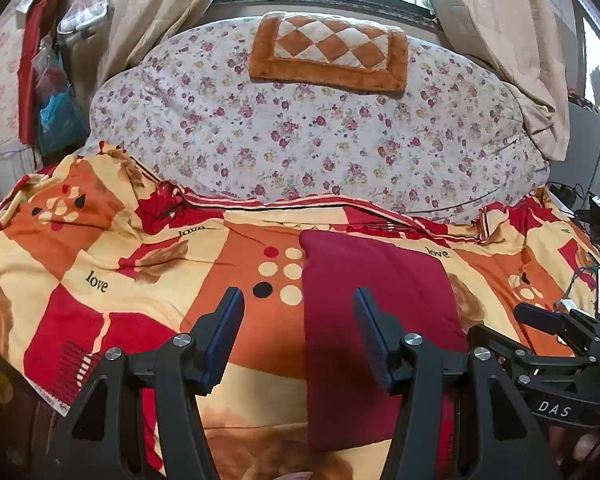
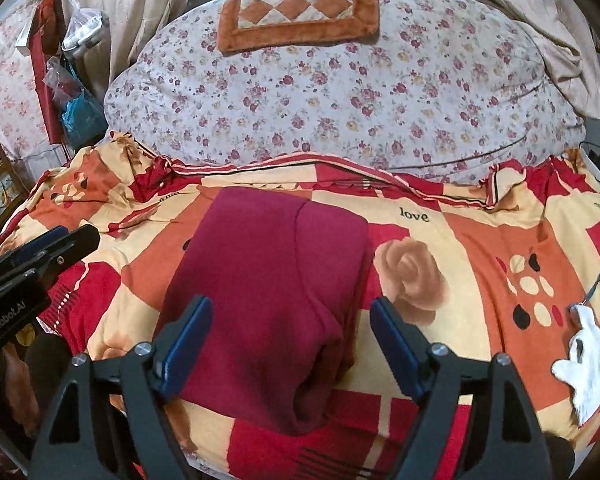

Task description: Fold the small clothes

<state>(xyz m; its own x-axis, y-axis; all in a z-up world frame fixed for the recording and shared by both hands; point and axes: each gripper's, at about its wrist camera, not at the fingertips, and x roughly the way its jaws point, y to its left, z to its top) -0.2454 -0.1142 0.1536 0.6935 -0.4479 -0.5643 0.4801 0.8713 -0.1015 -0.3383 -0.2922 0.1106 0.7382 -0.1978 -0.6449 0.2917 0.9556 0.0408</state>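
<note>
A bed fills both views, spread with a soft blanket (image 2: 480, 248) printed in orange, cream and red blocks with dots, roses and the word "love". In the middle of it lies the dark red garment (image 2: 268, 280), a matte knit already folded into a neat upright rectangle with rounded far corners; one layer overlaps another along a curved seam near the top, and the near end bulges in a thick rolled fold. It looks largely finished, though whether one more fold crosswise is wanted is a matter of judgement. The right gripper (image 2: 290, 344) hovers over the garment's near end with its blue-padded jaws spread wide and nothing between the pads. The left gripper (image 1: 298, 336) stands about half open beside the garment's left edge, likewise empty, over bare blanket. Near the right edge of the blanket rests a small white plush toy (image 2: 584, 364) on a cord. Beyond lie a plump quilt (image 2: 340, 92) in a small floral print, a fuzzy orange cushion (image 2: 300, 8) with a diamond pattern, and beige curtains (image 1: 148, 12) beside a window.
</note>
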